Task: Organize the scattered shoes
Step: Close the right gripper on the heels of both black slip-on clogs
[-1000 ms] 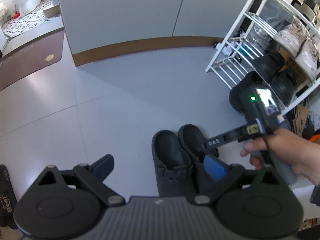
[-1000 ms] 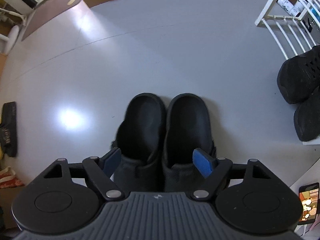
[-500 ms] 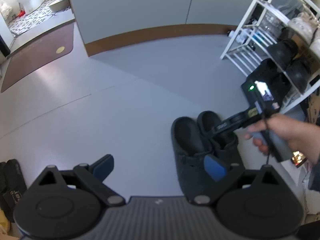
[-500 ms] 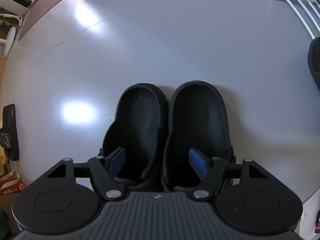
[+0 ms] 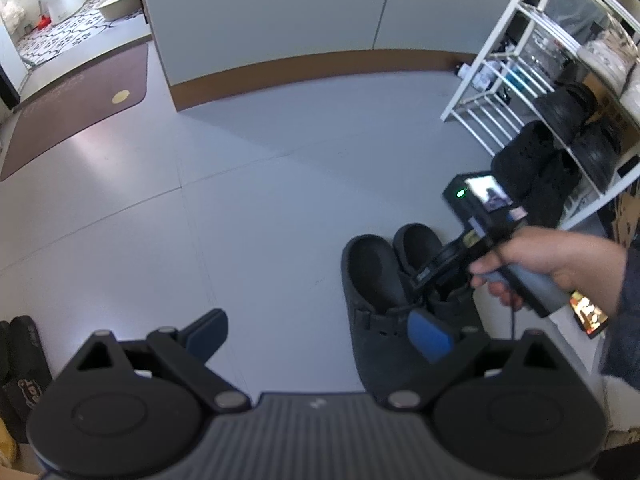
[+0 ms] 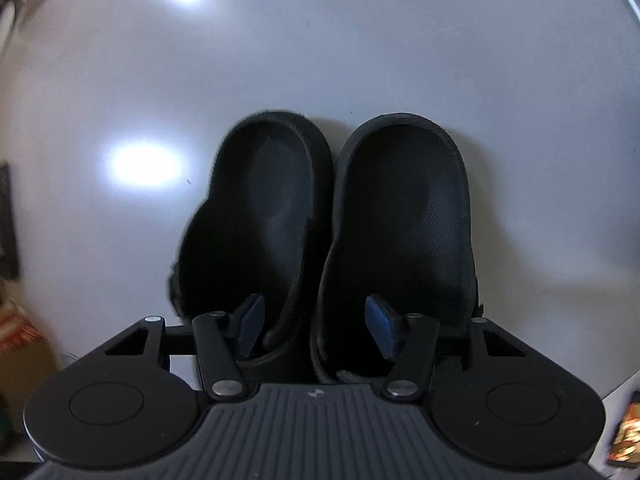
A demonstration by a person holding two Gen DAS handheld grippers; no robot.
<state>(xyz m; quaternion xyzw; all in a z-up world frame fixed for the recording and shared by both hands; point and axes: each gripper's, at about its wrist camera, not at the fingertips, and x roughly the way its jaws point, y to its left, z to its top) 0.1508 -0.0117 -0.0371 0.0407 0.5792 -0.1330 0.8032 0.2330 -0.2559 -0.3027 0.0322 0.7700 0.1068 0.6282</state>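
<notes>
Sitting side by side at centre frame, the clogs straddle the right gripper, whose closing jaws (one pad inside each) haven't pinched yet. Rack upper right holds shoes. Left gripper hangs open.

— What can't you make out from your left wrist view?

— The clogs: your right gripper covers the far one's heel, and the toes vanish behind the left gripper's own body. The dark slippers are cut off at the left edge.

— And from the right wrist?

— The toes hide under the housing, so you can't tell whether the blue pads touch anything. The left margin is blurred.
</notes>
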